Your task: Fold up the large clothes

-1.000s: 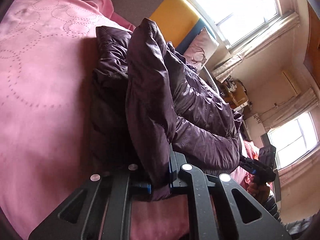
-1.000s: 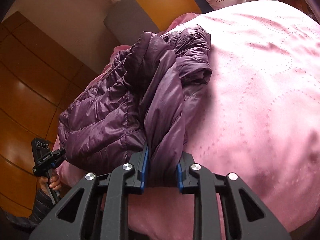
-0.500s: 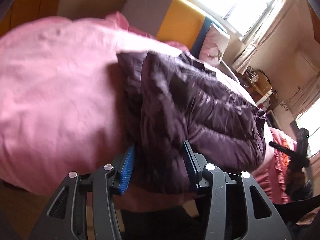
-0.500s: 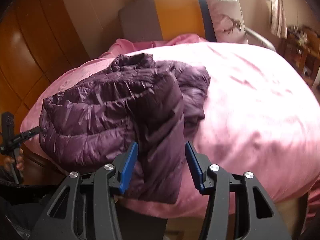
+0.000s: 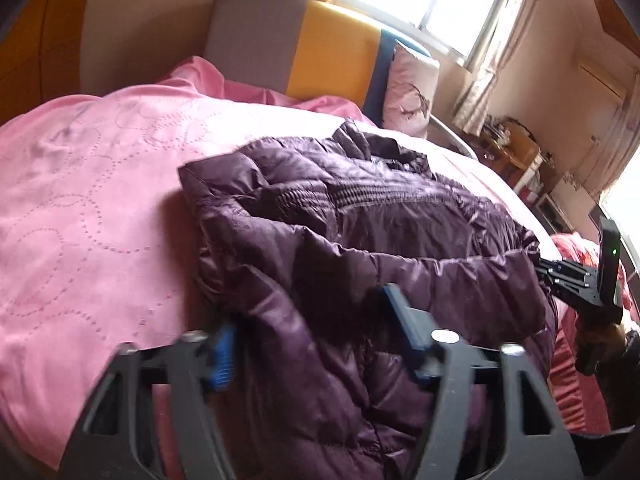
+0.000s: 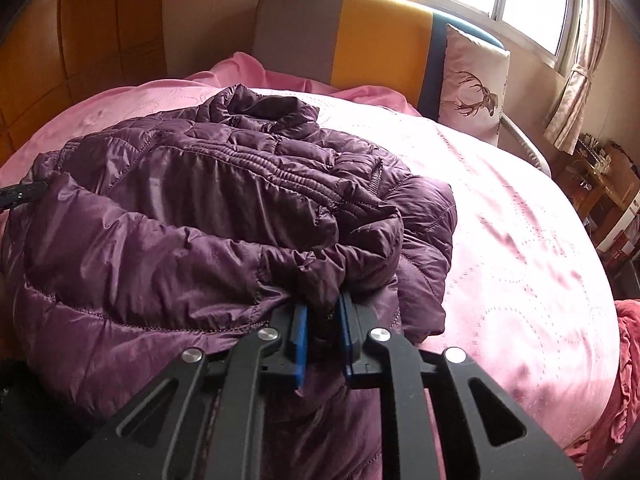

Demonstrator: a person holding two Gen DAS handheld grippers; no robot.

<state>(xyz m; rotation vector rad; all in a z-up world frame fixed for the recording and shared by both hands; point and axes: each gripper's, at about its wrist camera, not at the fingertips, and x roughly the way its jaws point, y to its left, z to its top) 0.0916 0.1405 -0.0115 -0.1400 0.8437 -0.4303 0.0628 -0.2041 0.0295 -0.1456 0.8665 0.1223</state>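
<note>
Your right tongs [image 6: 322, 330] are pinching a bunched fold of the dark purple quilted puffer jacket [image 6: 208, 216]; the blue pads have just been closing and now press on cloth at the garment's six o'clock edge. Your left tongs [image 5: 310, 334] stand spread, with jacket fabric lying between the pads but not gripped by them. In the left wrist view, the right tongs appear at three o'clock, against the jacket's far side.

The jacket lies heaped on the pink stitched bedspread [image 6: 520, 240], collar toward twelve o'clock, near the grey, yellow and blue headboard [image 6: 360, 40]. A white deer-print pillow [image 6: 472, 88] stands at one o'clock, well apart from the garment.

Judgement: each hand is placed at an opposite side of the near hem so the jacket can be drawn over evenly. Folding looks only partly done; the bulk remains rumpled. With the left side loose, slippery padded fabric may slide and skew the fold.
</note>
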